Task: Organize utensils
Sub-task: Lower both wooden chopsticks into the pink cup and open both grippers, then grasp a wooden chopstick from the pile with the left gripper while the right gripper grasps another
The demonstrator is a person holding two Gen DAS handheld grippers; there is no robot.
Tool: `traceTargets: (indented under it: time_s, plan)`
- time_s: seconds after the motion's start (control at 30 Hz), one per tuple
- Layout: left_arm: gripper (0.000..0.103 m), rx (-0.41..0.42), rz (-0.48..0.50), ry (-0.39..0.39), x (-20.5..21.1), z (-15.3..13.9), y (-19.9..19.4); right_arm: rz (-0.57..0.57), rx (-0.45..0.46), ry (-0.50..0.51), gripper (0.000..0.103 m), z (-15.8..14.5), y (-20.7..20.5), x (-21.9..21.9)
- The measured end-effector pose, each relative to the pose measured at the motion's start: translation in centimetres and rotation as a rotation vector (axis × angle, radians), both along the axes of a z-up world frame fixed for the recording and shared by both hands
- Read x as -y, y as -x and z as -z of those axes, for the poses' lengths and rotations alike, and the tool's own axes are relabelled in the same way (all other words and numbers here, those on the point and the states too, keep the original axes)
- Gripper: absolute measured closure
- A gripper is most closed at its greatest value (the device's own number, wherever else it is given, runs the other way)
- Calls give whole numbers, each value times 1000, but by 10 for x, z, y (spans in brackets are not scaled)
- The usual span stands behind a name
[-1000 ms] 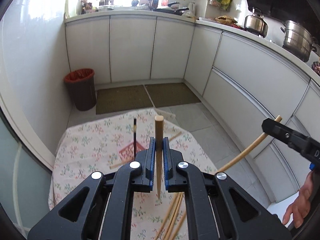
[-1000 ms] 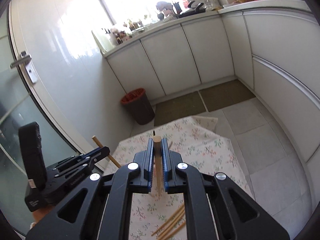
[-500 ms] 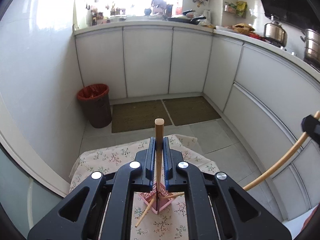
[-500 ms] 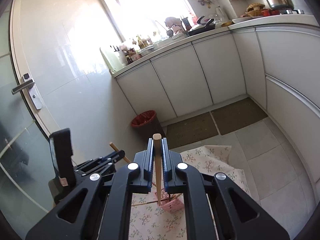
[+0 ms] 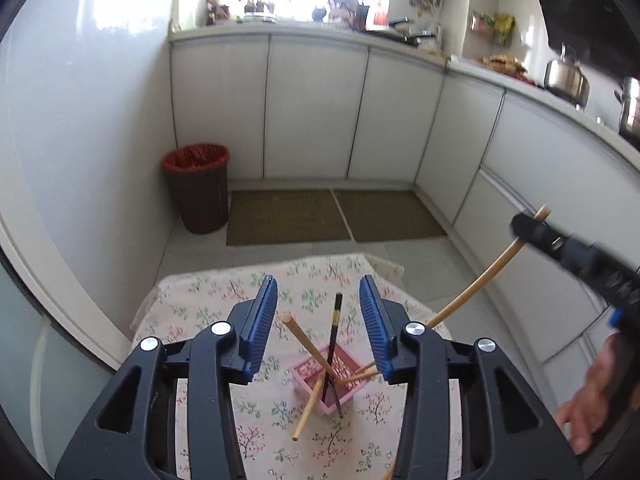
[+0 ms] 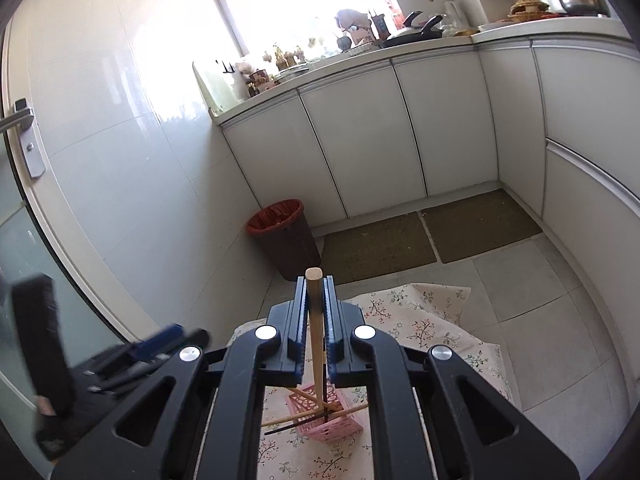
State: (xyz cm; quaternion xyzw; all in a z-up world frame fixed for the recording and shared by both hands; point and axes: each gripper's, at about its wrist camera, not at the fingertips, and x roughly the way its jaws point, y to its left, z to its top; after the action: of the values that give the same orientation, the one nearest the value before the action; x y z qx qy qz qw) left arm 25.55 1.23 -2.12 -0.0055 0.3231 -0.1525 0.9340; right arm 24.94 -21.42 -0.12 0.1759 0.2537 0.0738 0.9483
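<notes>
While its blue-padded jaws had just been opening and stood apart with nothing pressed between them, the left gripper (image 5: pixel 318 320) filled the bottom of the left wrist view, hanging over a pink perforated plastic basket (image 5: pixel 345 393) low in the centre of the frame. A light wooden chopstick (image 5: pixel 306 350) leaned in the basket between the jaws without touching either pad, beside a black chopstick (image 5: pixel 334 344) that stood nearly upright; more wooden sticks poked out of the basket's sides.

In the right wrist view the right gripper (image 6: pixel 314 300) was clamped together on a pale wooden chopstick (image 6: pixel 316 336), held almost vertical at the centre of the frame, its lower end reaching down to the same basket (image 6: pixel 340 426). The basket sat on a floral tablecloth (image 5: pixel 208 300).

At the right edge of the left wrist view a hand (image 5: pixel 592 396) showed below the other gripper's dark body. Beyond the table, a dark wicker bin with a red liner (image 5: pixel 198 188) stood at middle left, two brown floor mats (image 5: pixel 336 216) lay in the centre, and white cabinets (image 5: pixel 316 108) ran across the upper frame.
</notes>
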Motion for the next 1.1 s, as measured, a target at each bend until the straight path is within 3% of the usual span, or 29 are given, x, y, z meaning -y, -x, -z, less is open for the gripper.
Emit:
traceTargets:
  time_s: [0.13,0.33,0.53,0.6,0.63,0.8,0.9,0.97,1.03,1.1]
  plan:
    - [54,23,-25,17,-12,-9,5,-6,-8,37,95,10,-9,-12]
    - [54,-15,-92,-48,-15,10,0,-59,-35,99,86,31,-17,-38]
    - [52,-2,-122,-77,-20,8,9,-45,-19,149,78,24,4,-45]
    - [45,19,-132,-84,-22,4,15,-34,7,150,60,16,17,-42]
    - [39,32,-137,-85,-22,1,21,-27,17,148,57,12,22,-40]
    - [35,51,-134,-94,-23,-8,49,12,37,121,53,-6,54,-26]
    - [25,67,-134,-111,-23,-13,64,56,53,100,30,-9,79,-15]
    - [21,81,-140,-134,-20,-13,73,95,55,102,28,-7,95,-9]
    - [10,86,-139,-156,-16,-11,84,131,36,116,17,-1,107,-3]
    - [7,75,-130,-167,-12,-3,94,163,7,123,6,9,120,3]
